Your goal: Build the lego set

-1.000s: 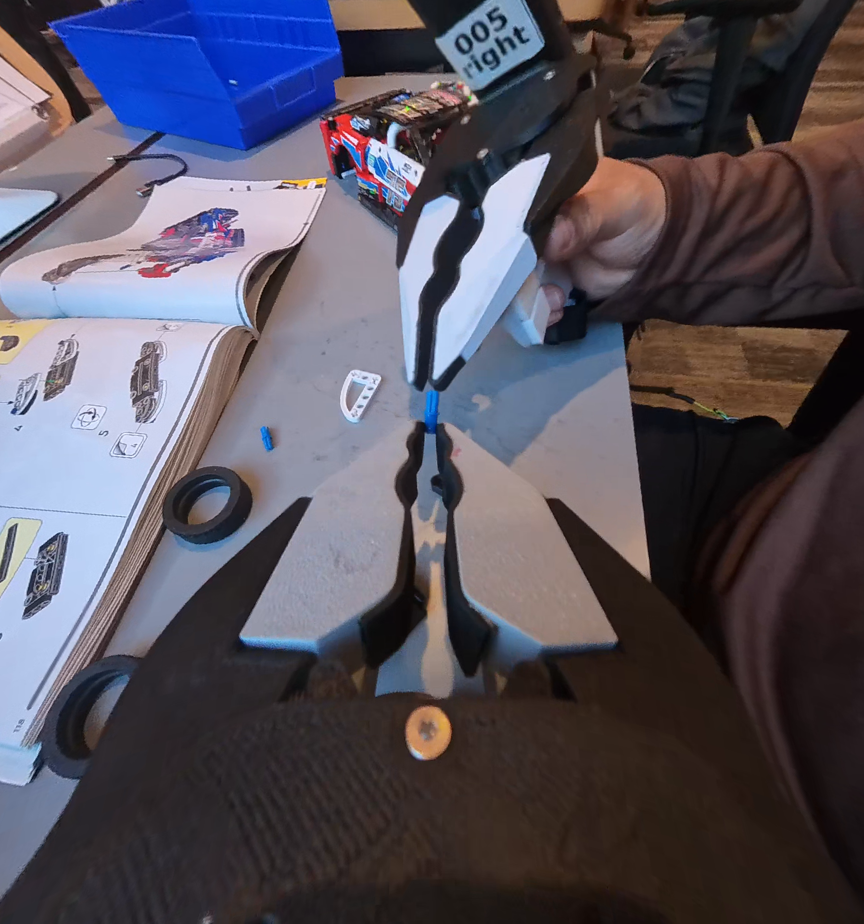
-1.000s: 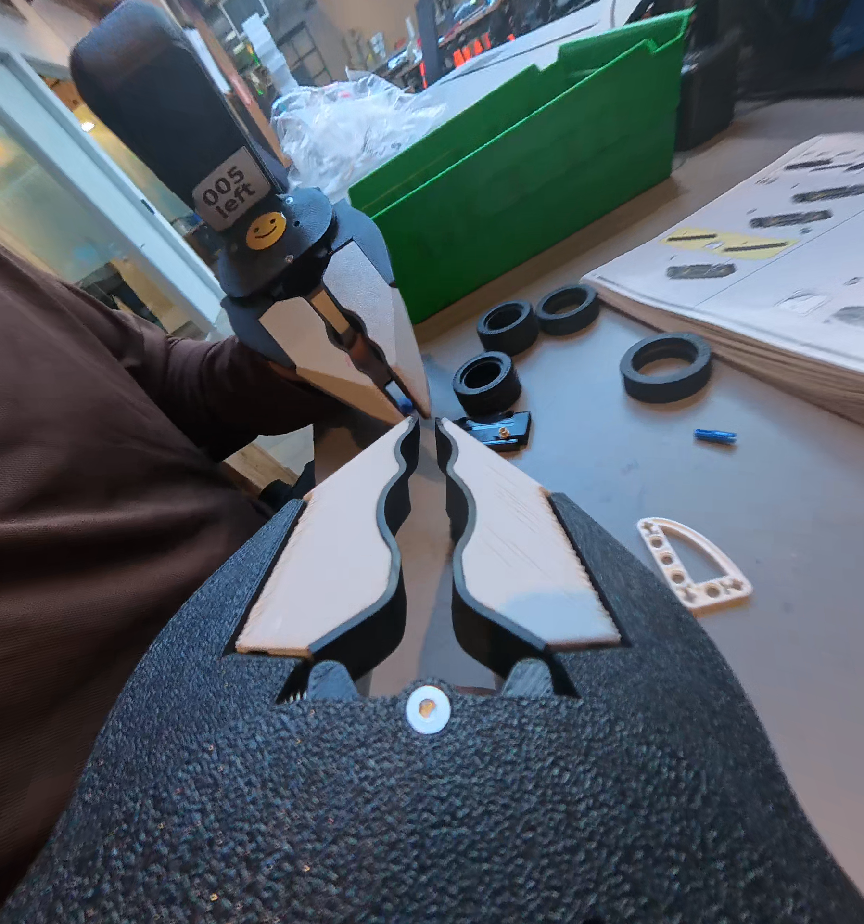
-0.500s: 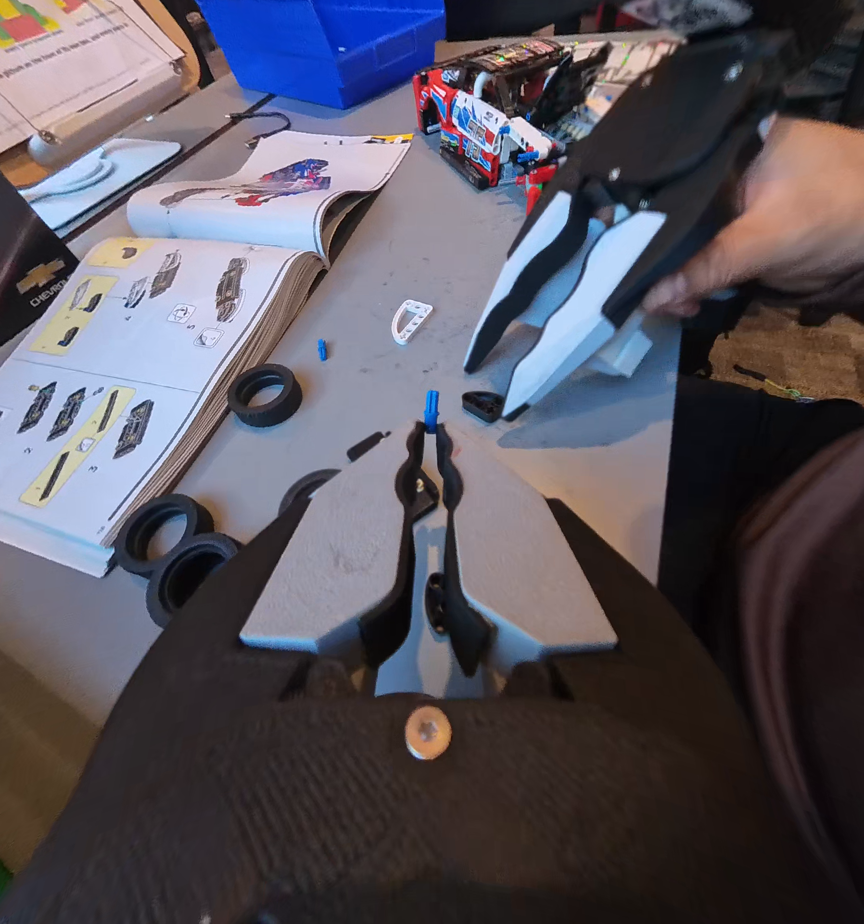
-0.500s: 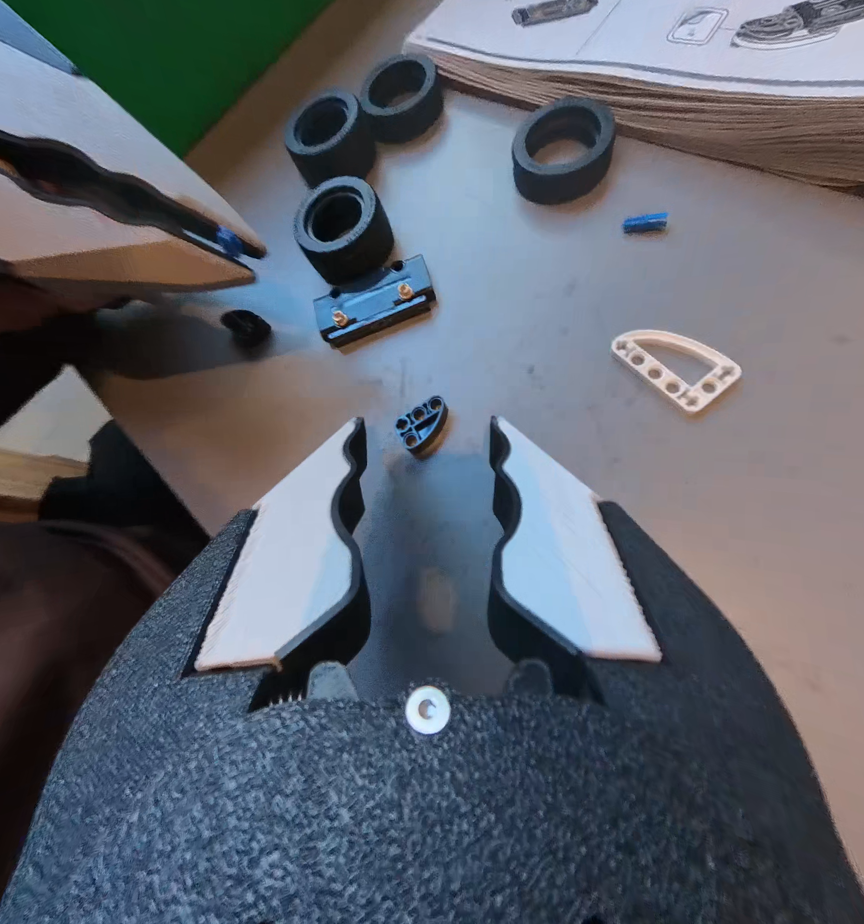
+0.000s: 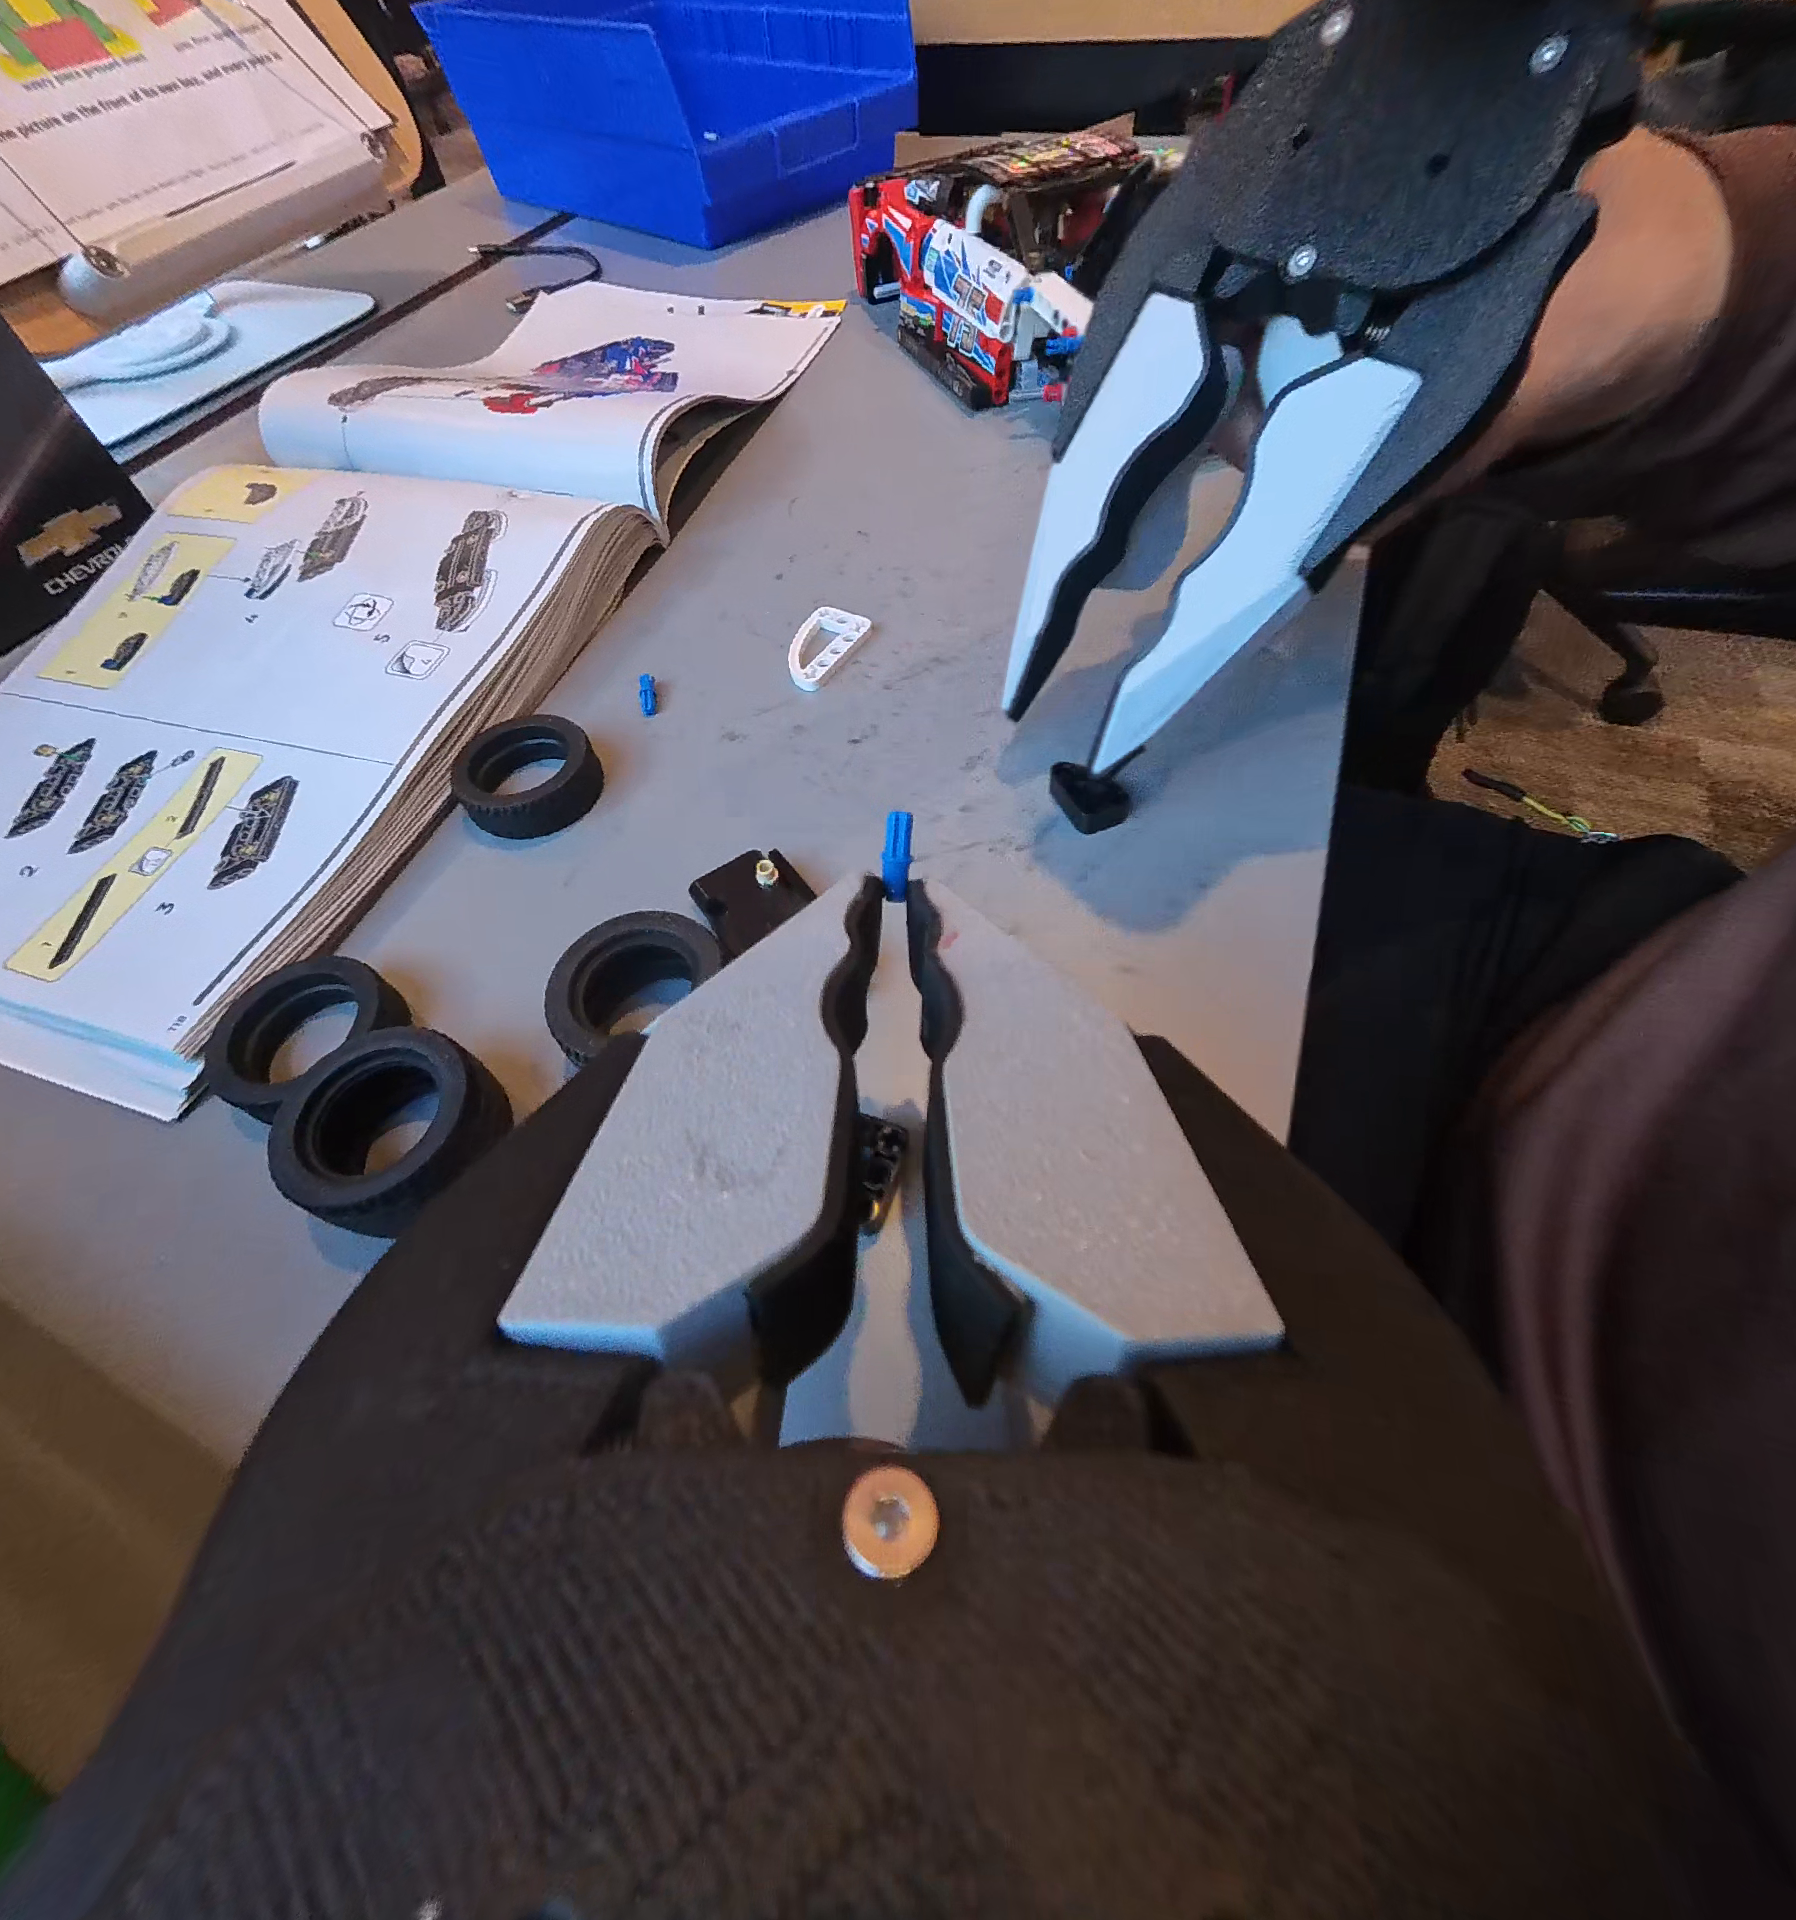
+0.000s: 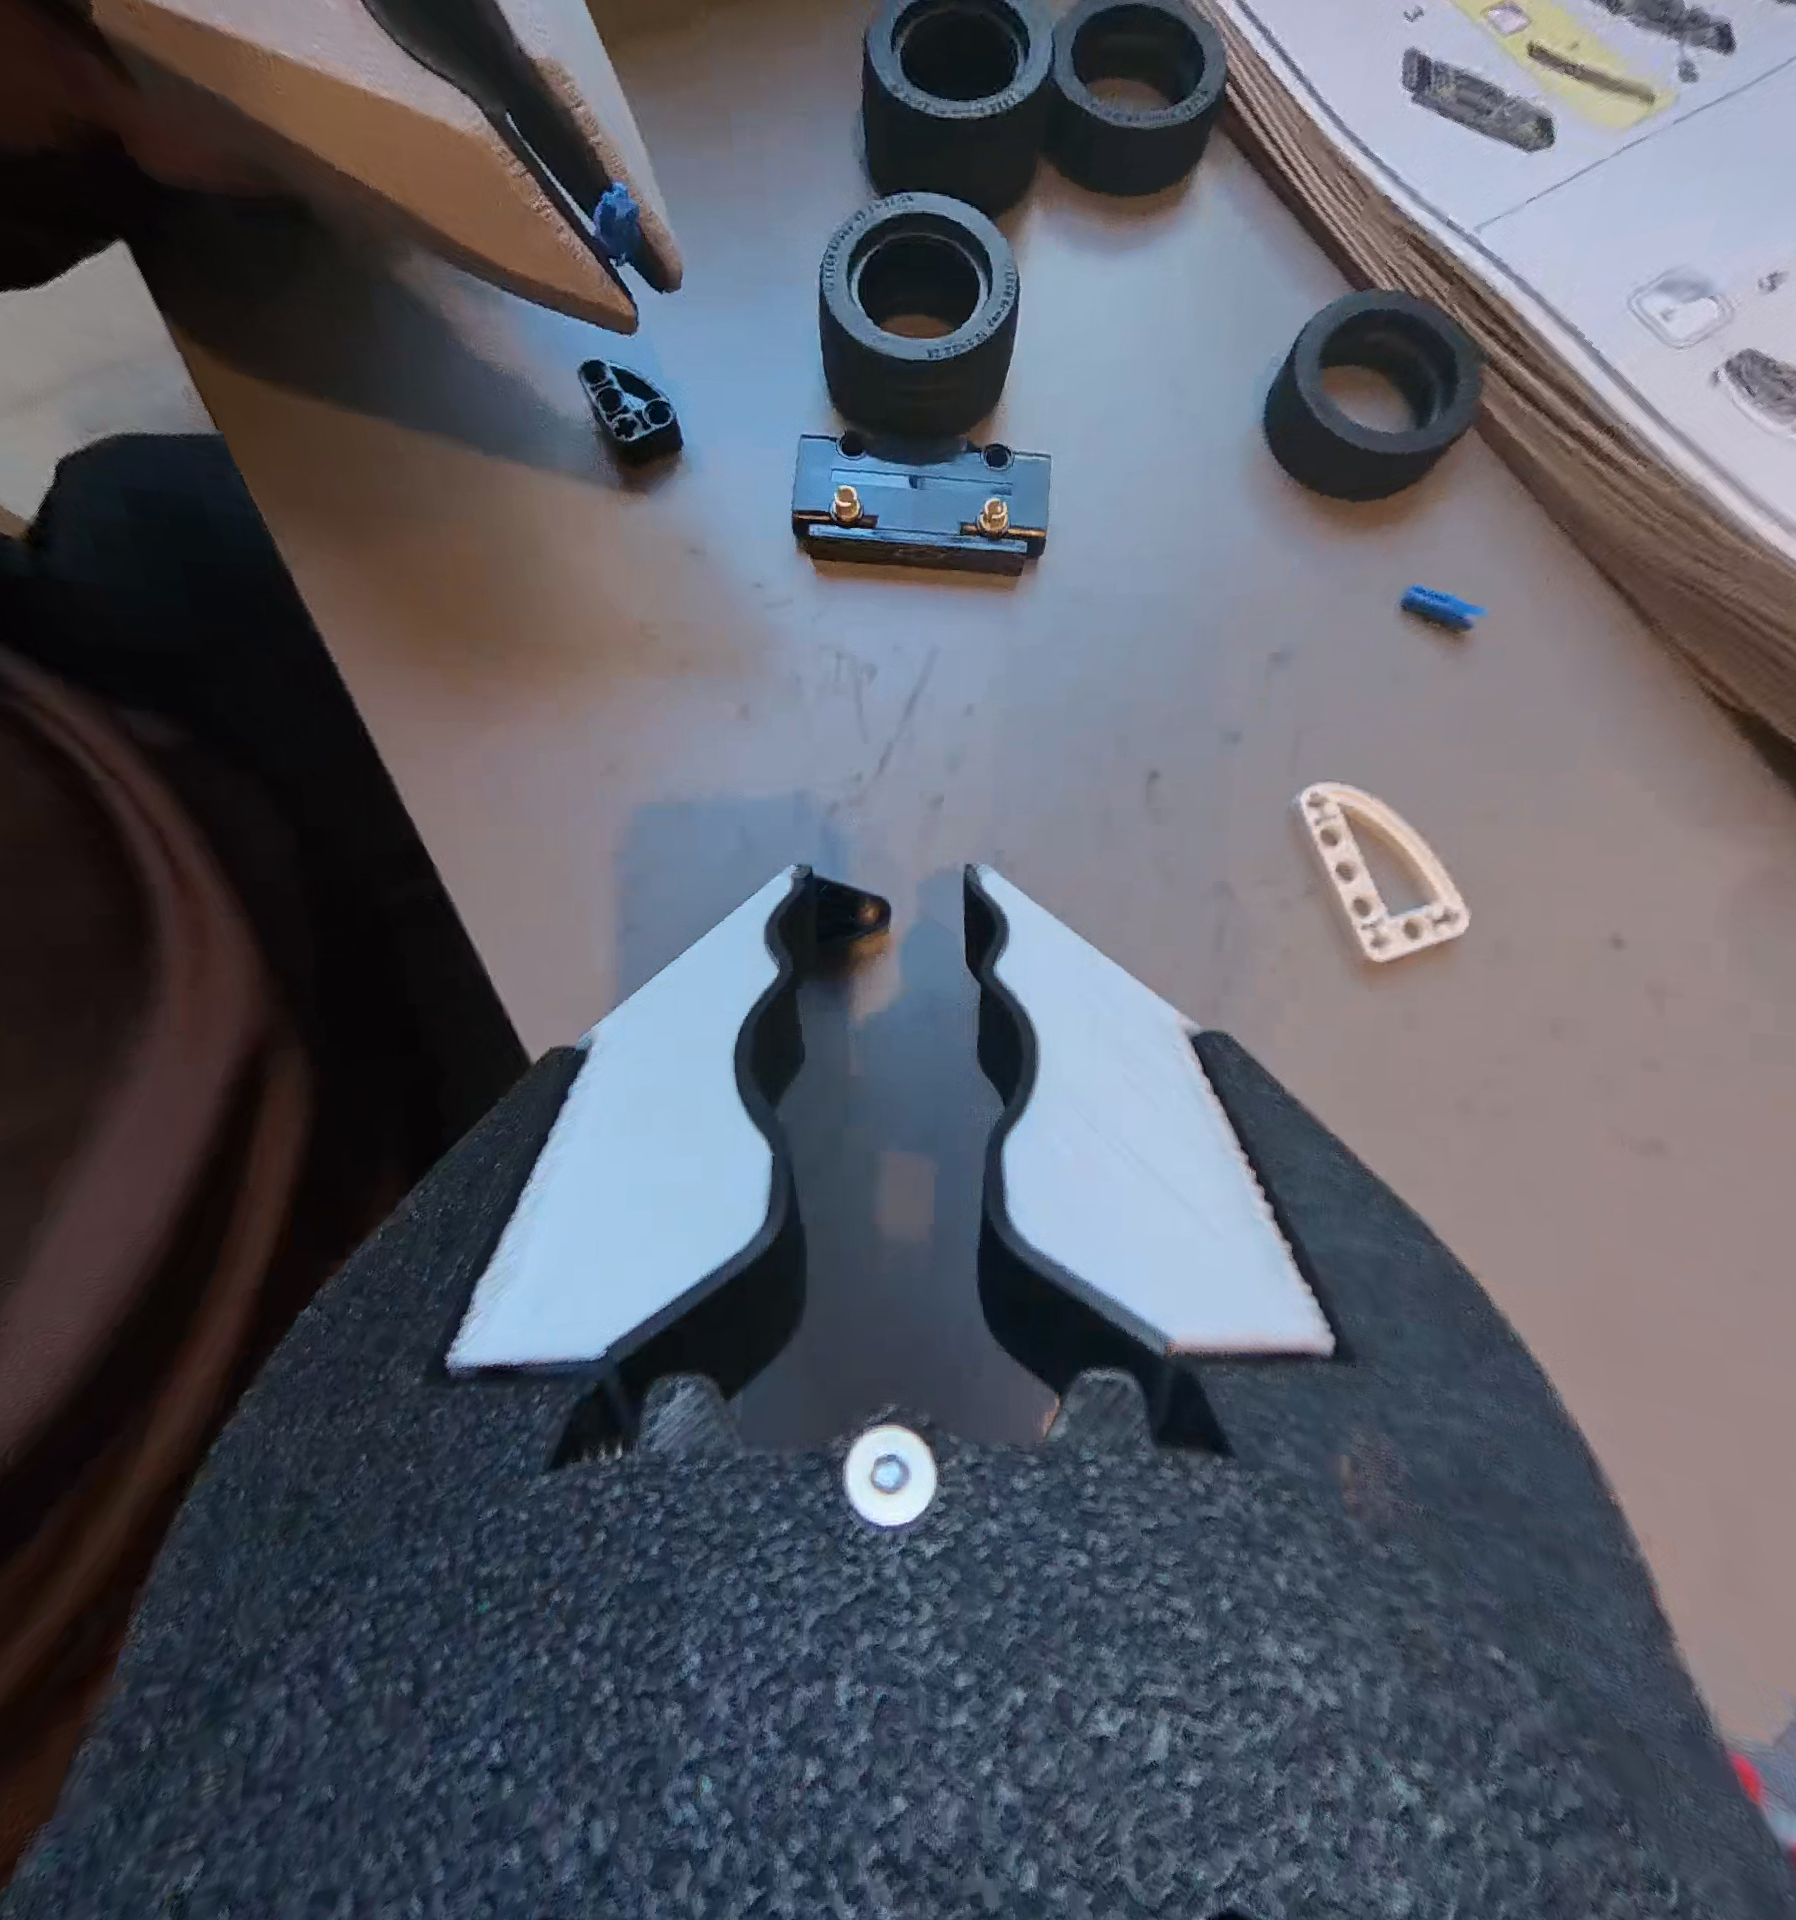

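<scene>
My left gripper [image 5: 894, 896] is shut on a small blue pin [image 5: 895, 847] that sticks out past its tips, held above the grey table [image 5: 873, 540]. It also shows at the top left of the right wrist view [image 6: 629, 272], with the pin [image 6: 613, 220]. My right gripper [image 6: 886, 881] is open, tips down at the table around a small black connector [image 6: 850, 914] that lies against its left finger. In the left wrist view the right gripper [image 5: 1065, 743] stands over that piece [image 5: 1089, 802]. A second black connector [image 6: 629, 405] lies under the left gripper.
A black block with two gold pins [image 6: 920, 509], several black tyres [image 6: 917, 301], a loose blue pin [image 6: 1441, 606] and a white curved beam [image 6: 1382, 873] lie on the table. The open manual [image 5: 250, 675], the built car [image 5: 977, 281] and a blue bin [image 5: 665, 104] stand farther back. Tip to tip, the grippers are about 10 cm apart.
The right gripper left the blue pin, opened and came down to the table around the small black connector. The left gripper drew back, still holding the pin.
</scene>
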A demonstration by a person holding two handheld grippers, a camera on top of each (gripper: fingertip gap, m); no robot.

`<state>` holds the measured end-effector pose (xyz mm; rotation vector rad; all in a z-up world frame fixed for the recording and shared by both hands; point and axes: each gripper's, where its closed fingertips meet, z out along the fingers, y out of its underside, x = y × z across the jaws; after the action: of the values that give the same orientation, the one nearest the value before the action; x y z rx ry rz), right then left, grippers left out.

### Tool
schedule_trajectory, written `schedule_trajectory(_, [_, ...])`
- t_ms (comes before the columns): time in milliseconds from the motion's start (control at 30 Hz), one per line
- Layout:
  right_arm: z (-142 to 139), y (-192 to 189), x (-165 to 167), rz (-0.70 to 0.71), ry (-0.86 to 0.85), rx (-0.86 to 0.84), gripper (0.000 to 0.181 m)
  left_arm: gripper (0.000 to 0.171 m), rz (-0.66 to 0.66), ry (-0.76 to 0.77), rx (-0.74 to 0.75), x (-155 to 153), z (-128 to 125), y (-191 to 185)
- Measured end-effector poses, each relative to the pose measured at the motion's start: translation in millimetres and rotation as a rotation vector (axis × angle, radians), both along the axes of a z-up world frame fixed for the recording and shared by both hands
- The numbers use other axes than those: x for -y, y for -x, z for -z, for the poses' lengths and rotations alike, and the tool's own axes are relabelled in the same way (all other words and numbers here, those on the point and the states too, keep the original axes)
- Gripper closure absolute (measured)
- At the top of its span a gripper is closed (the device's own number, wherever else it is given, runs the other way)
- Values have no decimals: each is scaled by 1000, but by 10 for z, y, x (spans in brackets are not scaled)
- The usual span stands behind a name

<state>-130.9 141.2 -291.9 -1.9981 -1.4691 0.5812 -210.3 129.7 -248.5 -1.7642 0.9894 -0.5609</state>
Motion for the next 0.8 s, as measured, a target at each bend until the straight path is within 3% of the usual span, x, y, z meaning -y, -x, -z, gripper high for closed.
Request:
schedule_trajectory(133, [55,-49,86,67,7,20,136,169,4,-2,-10,9,4,-23])
schedule_trajectory(233, [24,-81,166,28,-20,-22,144,169,6,2,3,17,3,-36])
schedule_trajectory(500, [130,-39,172,-3,42,-2,142,169,15,-8,-44,33,55,-87])
schedule_trajectory(633, [157,-75,55,13,8,23,147,169,12,1,-36,34,66,-91])
schedule_trajectory(800, [142,-308,-218,130,4,55,147,169,10,7,-24,38,60,-69])
